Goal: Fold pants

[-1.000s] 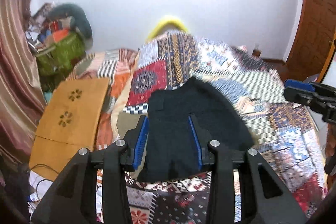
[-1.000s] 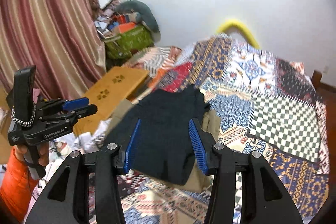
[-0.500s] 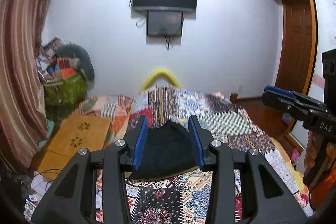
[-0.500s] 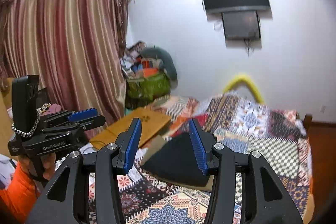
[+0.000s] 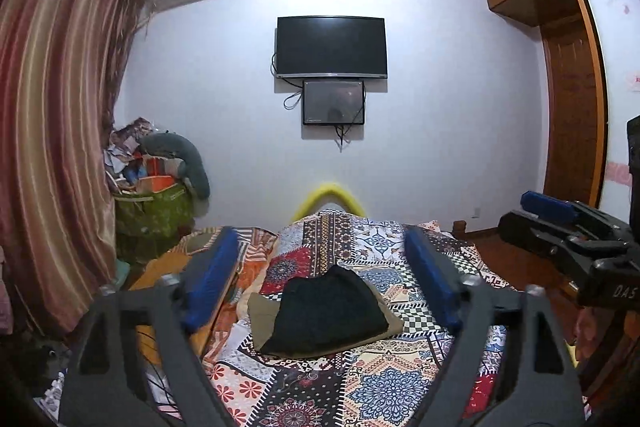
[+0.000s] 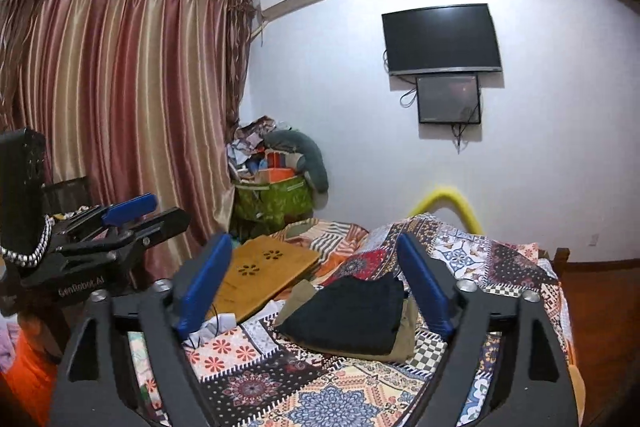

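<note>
The black pants (image 5: 328, 311) lie folded into a compact pile on the bed (image 5: 384, 379), on top of a folded khaki garment (image 5: 260, 323) whose edges show out on the left and right below them. The bed has a patchwork cover with many colours.

The left gripper (image 5: 320, 283) is held above the near part of the bed and looks almost level across the room. Its jaws have just been opening and now stand wide apart, and nothing is between the blue pads (image 5: 210, 281). In the left wrist view the pants appear in the gap between the two fingers, but they lie farther away on the bed, well apart from the fingertips and not touched.

The right gripper (image 6: 316, 283) is in the same condition: its jaws have just been opening, they are spread wide and hold nothing. In the right wrist view the pants (image 6: 352, 313) again appear between the fingers, lower and beyond them, with no contact.

A wooden board (image 6: 264, 275) lies on the left side of the bed, near the pile. A television (image 5: 331, 47) hangs on the far wall, and a striped curtain (image 6: 120, 115) covers the left side of the room.
</note>
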### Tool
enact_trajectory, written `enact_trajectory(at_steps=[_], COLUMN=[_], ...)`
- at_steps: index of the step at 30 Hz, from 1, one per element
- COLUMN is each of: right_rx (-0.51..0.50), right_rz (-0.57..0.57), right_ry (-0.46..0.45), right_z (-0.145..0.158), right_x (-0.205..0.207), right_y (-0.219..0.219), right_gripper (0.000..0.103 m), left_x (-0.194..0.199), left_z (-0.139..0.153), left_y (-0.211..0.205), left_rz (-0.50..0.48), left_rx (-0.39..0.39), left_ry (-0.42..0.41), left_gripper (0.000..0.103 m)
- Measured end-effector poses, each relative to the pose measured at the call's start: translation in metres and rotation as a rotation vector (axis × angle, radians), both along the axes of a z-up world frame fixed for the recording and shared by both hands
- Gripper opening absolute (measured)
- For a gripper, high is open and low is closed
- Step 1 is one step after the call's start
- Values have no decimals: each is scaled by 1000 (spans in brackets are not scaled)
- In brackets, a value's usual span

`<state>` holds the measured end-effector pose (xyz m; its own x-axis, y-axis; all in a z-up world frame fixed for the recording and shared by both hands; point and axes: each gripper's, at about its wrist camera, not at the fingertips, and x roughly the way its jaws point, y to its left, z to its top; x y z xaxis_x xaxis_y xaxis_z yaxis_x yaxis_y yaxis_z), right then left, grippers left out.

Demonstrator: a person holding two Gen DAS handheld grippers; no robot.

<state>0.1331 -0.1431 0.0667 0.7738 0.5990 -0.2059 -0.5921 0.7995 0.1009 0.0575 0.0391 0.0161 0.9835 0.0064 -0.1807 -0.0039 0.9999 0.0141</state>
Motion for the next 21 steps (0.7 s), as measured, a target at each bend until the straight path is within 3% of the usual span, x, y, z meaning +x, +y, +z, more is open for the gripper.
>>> enact_trajectory(at_steps=[2,7,21], right_rx=[8,8,-6], right_rz=[-15,-76,-107], right_ry=[3,0,18], right_z=[0,0,-3], right_x=[-1,-5,-8], right_y=[-1,-6,-9], right_gripper=[89,102,102], left_x=[-4,-6,-2], left_z=[-2,-5,-12], left_y=[-1,-4,-5], left_rz=[16,27,9], left_rx=[-1,13,-10], left_ry=[-14,-16,-3], left_gripper=[101,102,102])
